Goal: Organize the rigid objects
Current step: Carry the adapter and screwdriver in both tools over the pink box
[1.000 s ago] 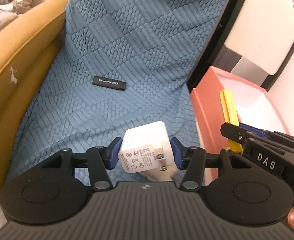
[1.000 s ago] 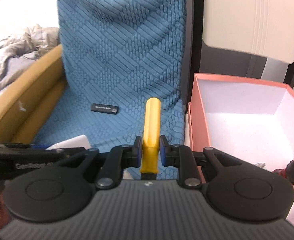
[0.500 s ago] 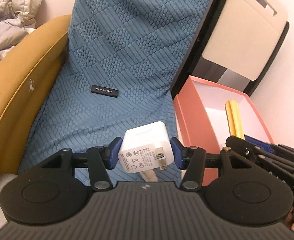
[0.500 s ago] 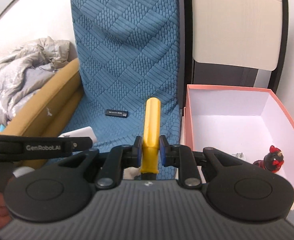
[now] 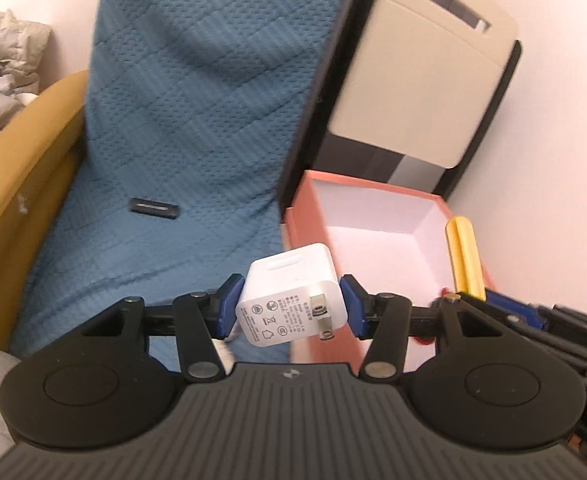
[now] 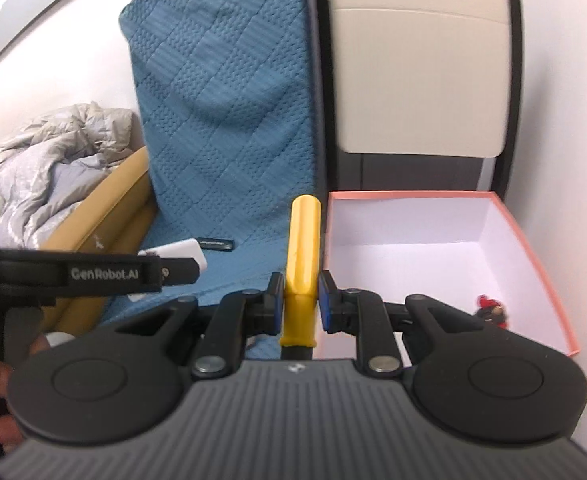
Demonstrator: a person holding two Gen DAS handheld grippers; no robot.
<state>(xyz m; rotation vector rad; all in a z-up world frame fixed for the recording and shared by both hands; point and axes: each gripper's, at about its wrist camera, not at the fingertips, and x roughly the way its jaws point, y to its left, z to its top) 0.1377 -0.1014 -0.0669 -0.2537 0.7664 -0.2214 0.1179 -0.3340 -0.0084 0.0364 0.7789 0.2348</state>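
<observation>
My left gripper (image 5: 291,306) is shut on a white plug charger (image 5: 291,300), held above the left rim of the pink box (image 5: 297,224). My right gripper (image 6: 299,296) is shut on a yellow handle (image 6: 303,240), held in the air by the left wall of the pink box (image 6: 533,240). The yellow handle also shows at the right of the left wrist view (image 5: 463,256). A small red and black figure (image 6: 491,310) lies inside the box. A black USB stick (image 5: 154,208) lies on the blue quilted cover (image 5: 197,120), also in the right wrist view (image 6: 215,244).
The blue cover drapes a mustard sofa (image 5: 17,184) with a raised arm on the left. Grey bedding (image 6: 41,168) is piled beyond it. A beige and black cabinet (image 6: 417,80) stands behind the box, against a white wall.
Both grippers have risen and shifted right towards the pink box, each still holding its object. More of the box interior and the cabinet behind it shows now.
</observation>
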